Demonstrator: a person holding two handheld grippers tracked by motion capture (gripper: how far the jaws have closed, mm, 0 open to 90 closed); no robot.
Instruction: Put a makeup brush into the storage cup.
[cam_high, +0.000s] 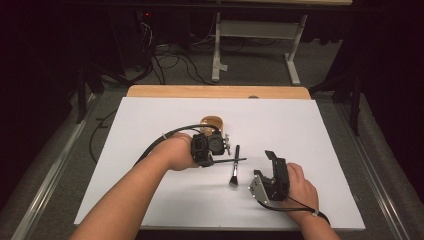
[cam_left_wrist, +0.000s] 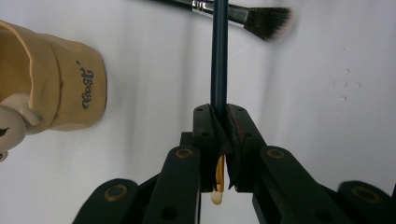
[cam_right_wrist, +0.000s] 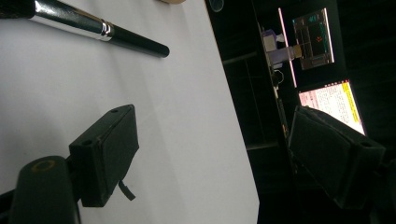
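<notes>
Between shut gripper (cam_left_wrist: 219, 135) pads, slim dark brush handle (cam_left_wrist: 219, 56)

The high view looks forward and down from above the person's side onto the white table (cam_high: 150, 200), far enough back to take in the floor beyond. The left gripper view rides close over the tabletop and looks along its own jaws at a dark handle, with the makeup brush (cam_left_wrist: 261, 19) lying just ahead. The right gripper view is tilted, near the surface, facing the table's edge and lit screens (cam_right_wrist: 329, 95); it shares the brush (cam_high: 234, 170) with the other two.
</notes>
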